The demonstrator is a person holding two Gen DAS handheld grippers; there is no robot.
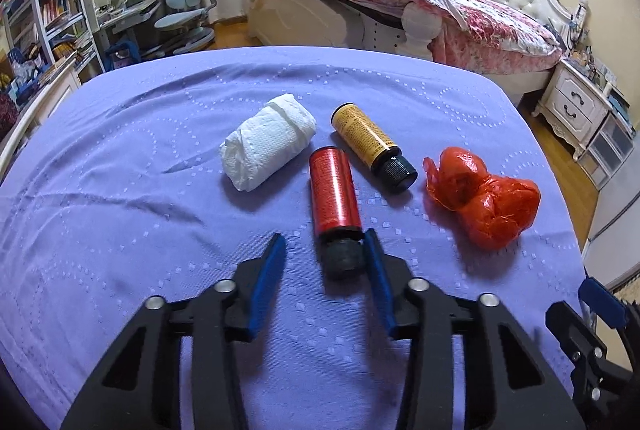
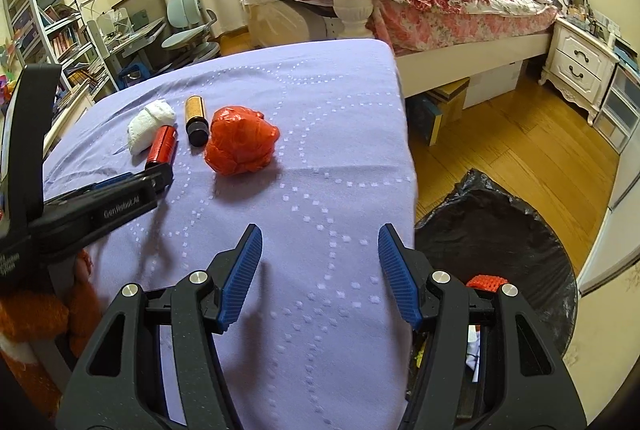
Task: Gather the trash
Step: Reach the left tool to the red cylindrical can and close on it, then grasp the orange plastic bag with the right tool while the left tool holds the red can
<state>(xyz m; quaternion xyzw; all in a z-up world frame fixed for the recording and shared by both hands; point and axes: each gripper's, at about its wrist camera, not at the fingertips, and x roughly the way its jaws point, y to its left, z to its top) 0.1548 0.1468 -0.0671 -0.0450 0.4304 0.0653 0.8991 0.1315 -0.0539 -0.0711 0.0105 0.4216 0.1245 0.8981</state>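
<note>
Left gripper (image 1: 325,246) set around red bottle's black cap (image 1: 340,258), jaws apart, right pad touching, left pad clear. Right gripper (image 2: 320,242) spread over bare purple cloth (image 2: 320,109). Beyond: tissue wad (image 1: 266,145), yellow bottle (image 1: 370,143), orange bag (image 1: 482,197).

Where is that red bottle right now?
In the left wrist view, the red bottle lies mid-cloth between the white tissue wad and yellow bottle, its cap inside the left claw.

**Surfaces and finishes**

The table (image 1: 120,157) wears matt lilac cloth with woven dots. A white paper wad (image 1: 266,141) looks quilted; the red bottle (image 1: 334,195) gleams (foil-like label), the orange plastic bag (image 1: 482,195) is glossy and crinkled.
</note>
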